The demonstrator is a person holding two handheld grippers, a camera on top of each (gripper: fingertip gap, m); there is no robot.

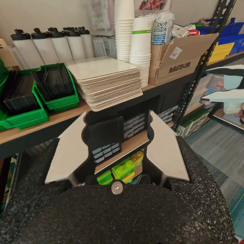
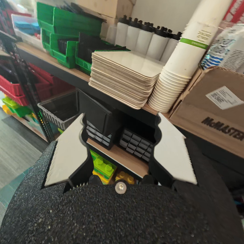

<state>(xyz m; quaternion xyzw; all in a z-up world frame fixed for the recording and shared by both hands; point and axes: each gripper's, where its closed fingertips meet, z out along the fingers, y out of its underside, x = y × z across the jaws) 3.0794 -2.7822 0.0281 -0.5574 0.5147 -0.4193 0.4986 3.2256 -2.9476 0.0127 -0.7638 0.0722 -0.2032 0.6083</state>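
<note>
My left gripper (image 1: pixel 117 114) is open and empty, held in the air just below the front edge of a shelf. A stack of white boards (image 1: pixel 108 81) lies on that shelf right above its fingertips. My right gripper (image 2: pixel 120 116) is also open and empty, close under the same stack of white boards (image 2: pixel 124 77). Small black drawer cabinets (image 1: pixel 105 138) (image 2: pixel 100 126) on the lower shelf show between the fingers of each gripper. Neither gripper touches anything.
The shelf holds green bins (image 1: pixel 55 87) with black parts, white bottles with black caps (image 1: pixel 52 44), stacks of white paper cups (image 1: pixel 140 52), a can (image 1: pixel 163 29) and a cardboard box (image 1: pixel 182 59). Big toy bricks (image 1: pixel 122 169) sit lower down. A black upright post (image 1: pixel 195 81) stands at right. Grey carpet (image 1: pixel 217 145).
</note>
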